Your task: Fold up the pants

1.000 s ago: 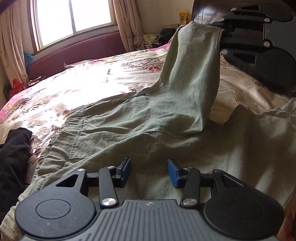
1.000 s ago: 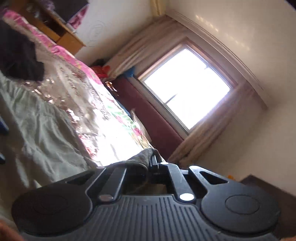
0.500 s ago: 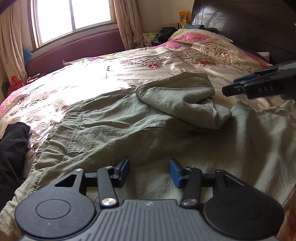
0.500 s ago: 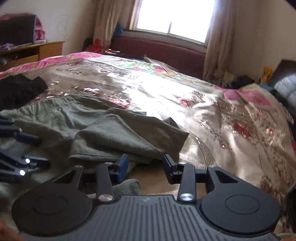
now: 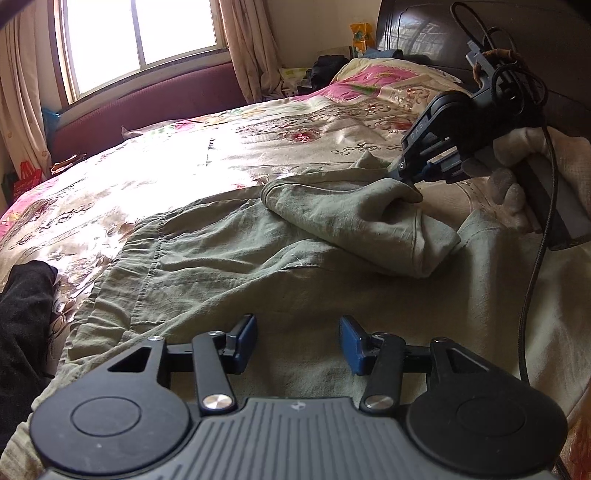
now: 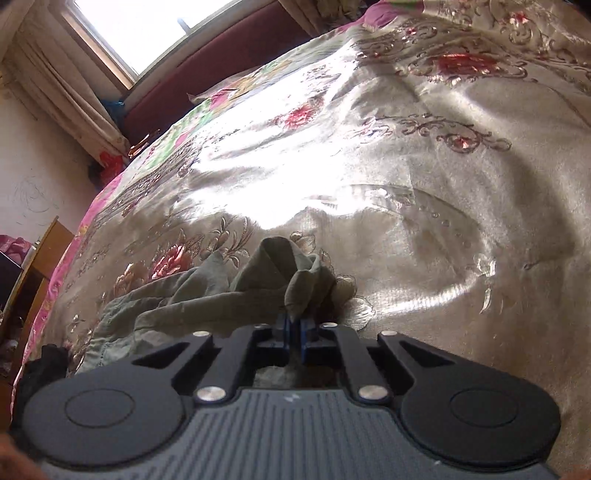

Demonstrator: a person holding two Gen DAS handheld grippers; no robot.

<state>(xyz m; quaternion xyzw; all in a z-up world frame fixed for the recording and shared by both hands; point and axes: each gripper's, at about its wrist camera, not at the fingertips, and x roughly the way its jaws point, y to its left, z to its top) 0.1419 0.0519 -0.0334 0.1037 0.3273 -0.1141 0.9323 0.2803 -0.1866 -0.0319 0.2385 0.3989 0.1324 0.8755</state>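
Right gripper (image 6: 293,326): blue pads nearly together, pinching a bunched fold of the green pants (image 5: 295,266). From the left wrist camera the same gripper (image 5: 408,181) bites the top of the folded-over leg, held by a gloved hand (image 5: 517,173) with a black cable (image 5: 535,258) trailing down from it.

Left gripper (image 5: 298,343): jaws wide apart, holding nothing, hovering just above the pants' near part.

Pants: spread flat on the bed (image 5: 166,177), waistband toward the window (image 5: 136,37), one leg doubled back across the body. No containers in view.

Edges: a black garment (image 5: 22,314) lies just beside the waistband end. Beyond the pants, toward the window, the flowered bedspread lies open and sunlit.

Room: dark headboard (image 5: 424,33), maroon bench (image 5: 147,103) under the window, curtains (image 5: 247,48) alongside.
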